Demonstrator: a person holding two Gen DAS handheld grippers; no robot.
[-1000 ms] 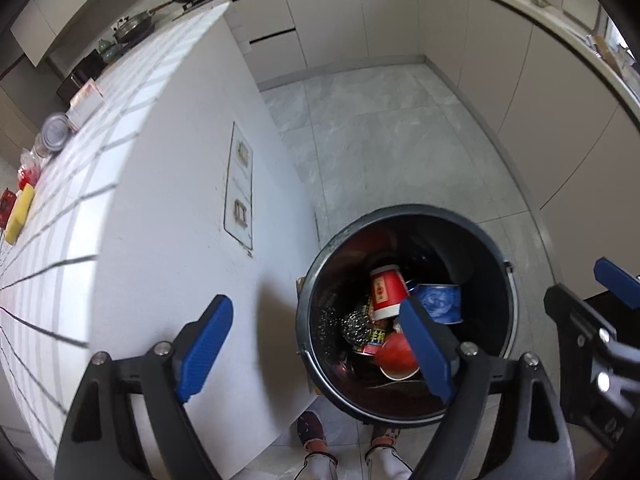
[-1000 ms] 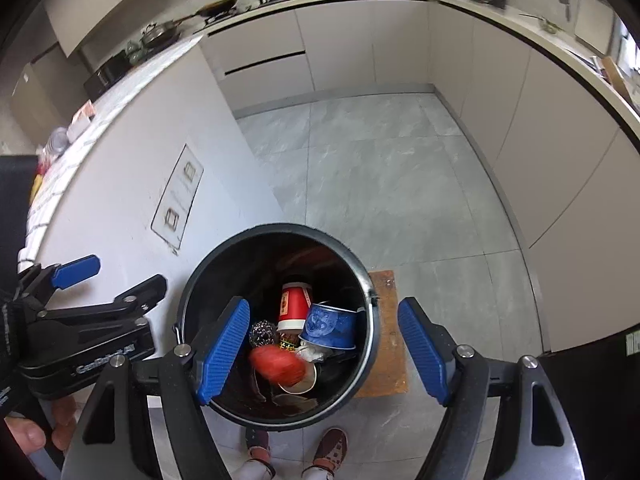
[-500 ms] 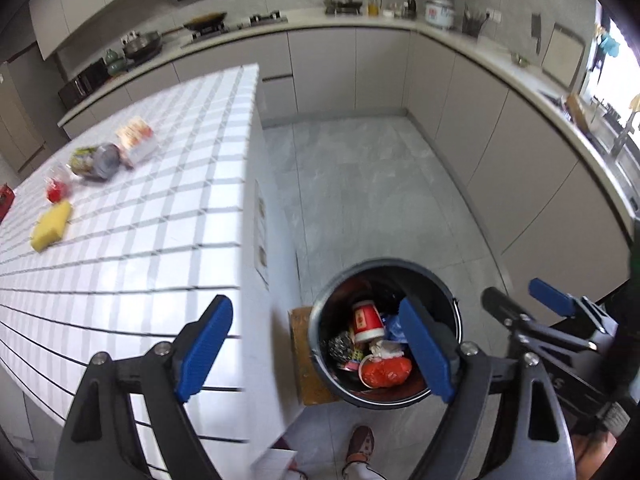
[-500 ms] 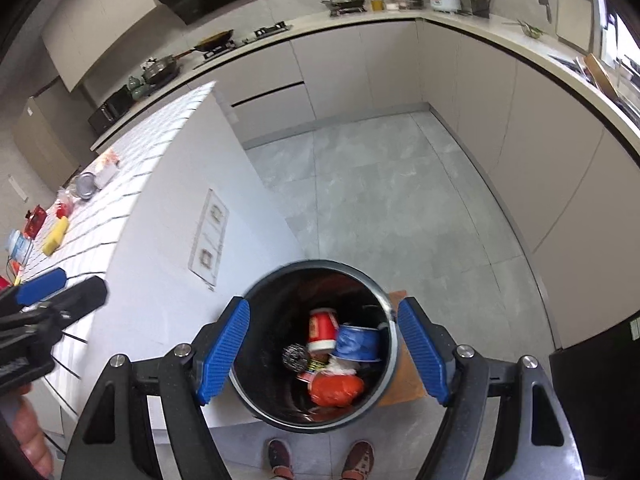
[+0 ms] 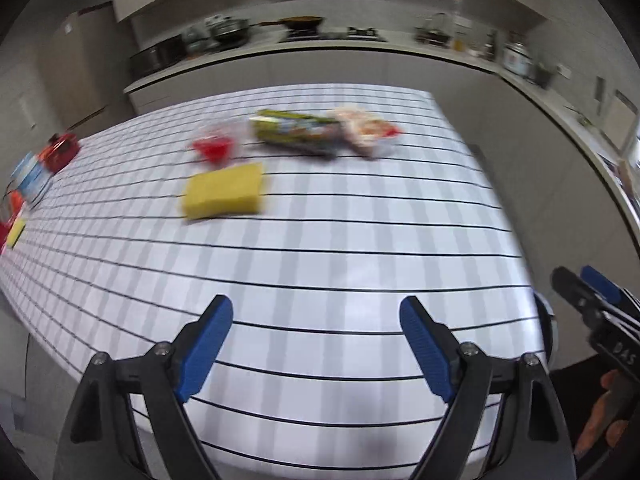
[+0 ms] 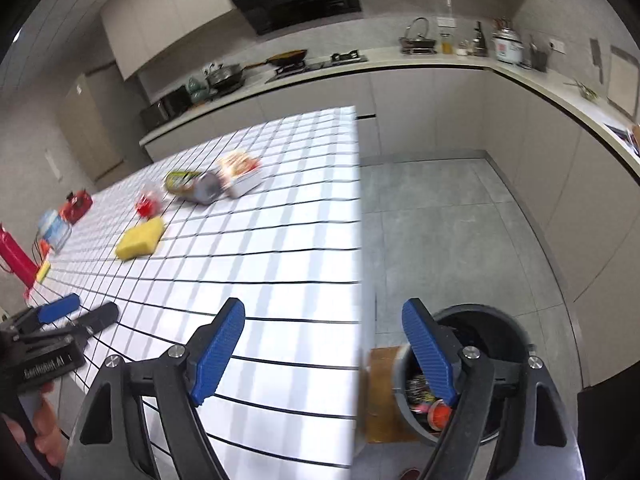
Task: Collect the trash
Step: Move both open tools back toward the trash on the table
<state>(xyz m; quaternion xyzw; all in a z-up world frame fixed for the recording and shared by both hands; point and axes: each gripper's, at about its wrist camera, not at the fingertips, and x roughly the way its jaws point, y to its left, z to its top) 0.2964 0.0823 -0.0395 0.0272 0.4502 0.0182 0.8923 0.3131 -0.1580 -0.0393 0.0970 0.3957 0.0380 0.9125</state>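
Note:
On the white tiled island [image 5: 320,240] lie a yellow sponge [image 5: 224,192], a crumpled red piece [image 5: 212,147], a green can-like pack [image 5: 294,130] and a white-and-red packet [image 5: 366,130]. My left gripper [image 5: 316,344] hangs open above the island's near edge, well short of them, with nothing between its fingers. My right gripper [image 6: 324,356] straddles the island's right edge; its jaws are opening and hold nothing. Below its right finger stands the dark trash bin [image 6: 486,307] with trash inside. The right wrist view also shows the sponge [image 6: 141,238], pack [image 6: 192,184] and packet [image 6: 240,172].
At the island's far left sit a red box [image 6: 76,208], a blue-and-white pack [image 6: 54,226], a red bottle [image 6: 14,256] and a small yellow block [image 6: 43,272]. A wooden board [image 6: 380,392] lies beside the bin. Cabinets line the back and right walls around a grey floor.
Both grippers have risen and swung left, from above the bin to over the island top. The bin has slid to the lower right of the right wrist view.

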